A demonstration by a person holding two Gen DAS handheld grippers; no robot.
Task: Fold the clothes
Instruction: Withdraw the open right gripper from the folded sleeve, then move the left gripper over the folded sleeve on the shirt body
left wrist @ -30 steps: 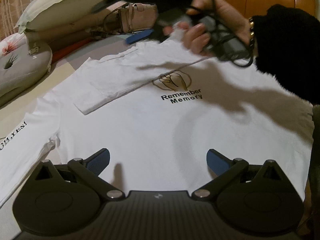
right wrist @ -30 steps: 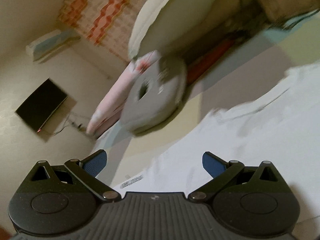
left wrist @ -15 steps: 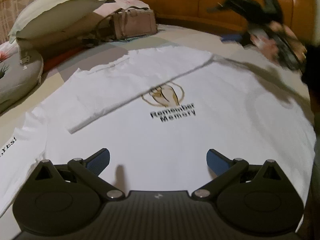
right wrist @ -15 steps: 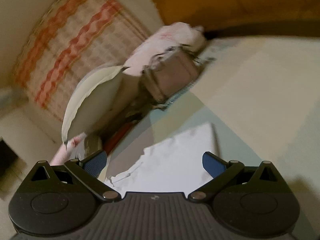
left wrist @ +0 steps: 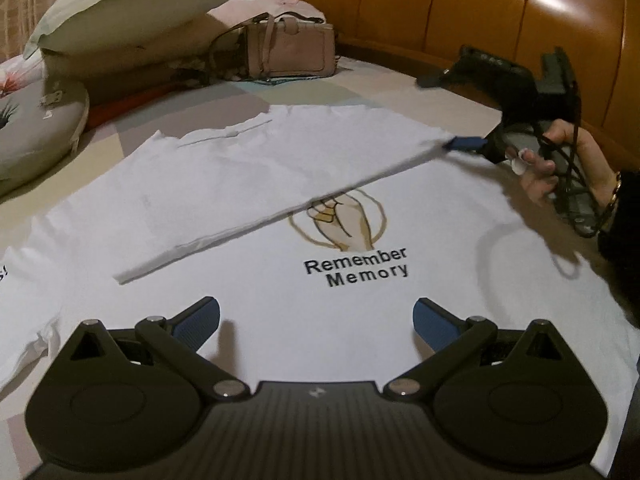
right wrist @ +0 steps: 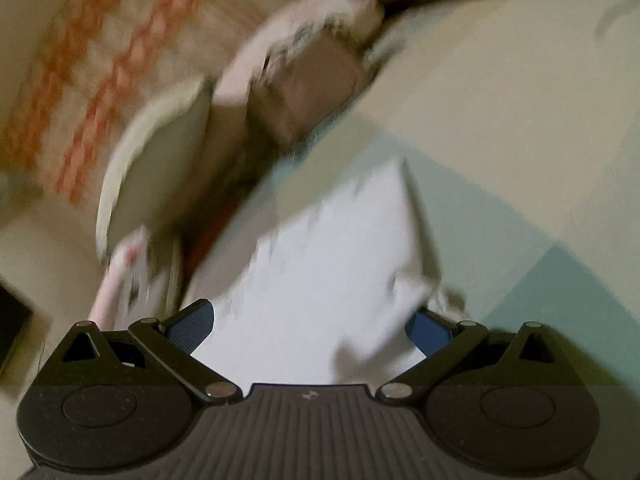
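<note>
left wrist: shirt (left wrist: 248, 168) print legible | right wrist: blurred (hand-held gripper (right wrist: 308, 326) jaws apart)

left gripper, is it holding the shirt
No, the left gripper hangs open above the white shirt, gripping nothing.

White cotton T-shirt (left wrist: 248, 312) with "Remember Memory" print lies flat on bed (left wrist: 384, 92), far side folded over. Left gripper (left wrist: 316, 316) hovers over shirt, jaws wide apart. Right gripper (left wrist: 466, 143) at fold corner, held by hand (left wrist: 560, 168). Pink leather handbag (left wrist: 288, 50) beside pale pillow (left wrist: 128, 4).
</note>
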